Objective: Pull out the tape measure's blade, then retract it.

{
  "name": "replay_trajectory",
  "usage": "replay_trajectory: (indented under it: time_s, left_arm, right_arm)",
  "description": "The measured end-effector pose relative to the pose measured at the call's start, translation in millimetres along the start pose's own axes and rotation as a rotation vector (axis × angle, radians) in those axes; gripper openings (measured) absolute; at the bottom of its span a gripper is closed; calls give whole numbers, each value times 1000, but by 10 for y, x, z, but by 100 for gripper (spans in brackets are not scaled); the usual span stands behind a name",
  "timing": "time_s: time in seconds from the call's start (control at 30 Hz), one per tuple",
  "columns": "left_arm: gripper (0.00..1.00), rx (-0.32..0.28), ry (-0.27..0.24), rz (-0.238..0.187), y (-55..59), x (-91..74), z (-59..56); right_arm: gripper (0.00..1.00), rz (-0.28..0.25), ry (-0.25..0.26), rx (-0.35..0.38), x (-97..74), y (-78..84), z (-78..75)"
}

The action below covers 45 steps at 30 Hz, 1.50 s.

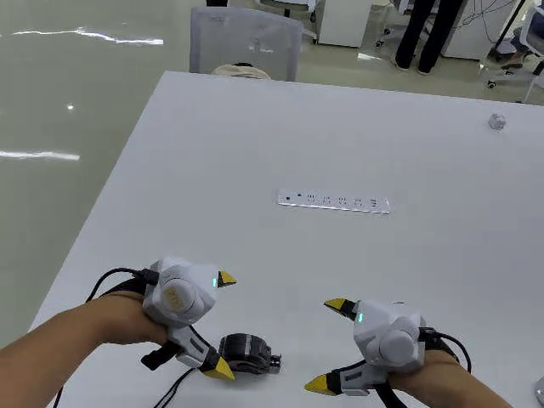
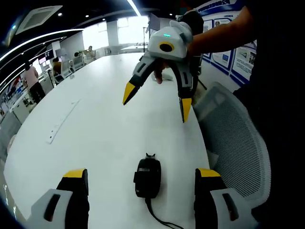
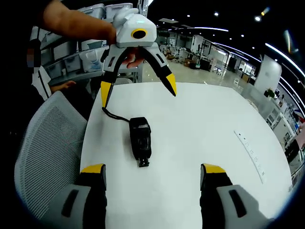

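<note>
A black tape measure (image 1: pixel 246 354) lies on the white table (image 1: pixel 340 144) near its front edge, blade wound in, with a black cord trailing from it. My left gripper (image 1: pixel 223 323) is open, and its lower jaw tip is just beside the case. In the left gripper view the tape measure (image 2: pixel 147 177) sits between my open left gripper (image 2: pixel 142 172) jaws, untouched. My right gripper (image 1: pixel 327 344) is open too and faces it from the right. The right gripper view has the tape measure (image 3: pixel 140 140) ahead of the right gripper (image 3: pixel 153 168), its hook end nearest.
A white power strip (image 1: pixel 334 202) lies mid-table. A small grey object (image 1: pixel 497 122) rests at the far right. A grey mesh chair (image 1: pixel 245 42) stands at the far edge, and another chair (image 2: pixel 233 138) is close by the near edge. People stand in the background.
</note>
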<state>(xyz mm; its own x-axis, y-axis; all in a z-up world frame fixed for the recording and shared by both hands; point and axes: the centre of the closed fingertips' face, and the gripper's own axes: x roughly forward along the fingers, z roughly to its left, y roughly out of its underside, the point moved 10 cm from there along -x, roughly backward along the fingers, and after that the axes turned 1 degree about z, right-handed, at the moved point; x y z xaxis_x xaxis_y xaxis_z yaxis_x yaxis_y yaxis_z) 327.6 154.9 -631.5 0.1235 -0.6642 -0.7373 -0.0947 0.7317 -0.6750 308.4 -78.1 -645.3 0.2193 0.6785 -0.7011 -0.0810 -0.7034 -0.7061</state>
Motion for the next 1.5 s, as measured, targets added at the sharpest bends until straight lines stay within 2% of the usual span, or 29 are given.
replay_trajectory:
  time_s: [0.27,0.47,0.57,0.77,0.97,1.07,1.1,1.17,1.3,1.33,1.37,1.4,1.47,1.5]
  left_arm:
    - [86,10,14,35,72,154,12]
    - [77,47,26,61,118,293,-1]
    - [72,42,35,62,115,346,3]
    - [71,59,40,72,109,414,-9]
    - [68,67,46,122,145,498,-14]
    - [61,58,53,151,194,583,-13]
    - [56,37,62,158,207,606,-19]
    - [50,35,57,158,225,666,-15]
    - [49,43,70,173,232,749,-50]
    - [44,59,63,185,230,753,-51]
    - [32,51,98,231,237,730,-87]
    - [33,60,78,208,215,755,-94]
    - [32,95,72,218,202,763,-108]
    - [32,91,69,219,203,758,-111]
  right_arm:
    - [80,3,-56,-32,211,-34,-4]
    - [73,10,-90,-54,367,-53,-17]
    - [73,23,-101,-61,421,-60,-29]
    - [71,41,-113,-67,502,-68,-31]
    - [69,61,-126,-71,609,-57,-21]
    - [65,83,-138,-83,665,-31,-14]
    - [65,89,-144,-84,684,-21,-13]
    - [63,106,-149,-83,725,-4,-28]
    - [60,127,-162,-67,787,-24,-43]
    - [59,129,-168,-63,801,-26,-46]
    - [58,132,-172,-64,818,-33,-47]
    - [57,136,-175,-68,826,-40,-43]
    - [56,151,-185,-77,851,-40,-41]
    - [55,157,-188,-83,859,-37,-40]
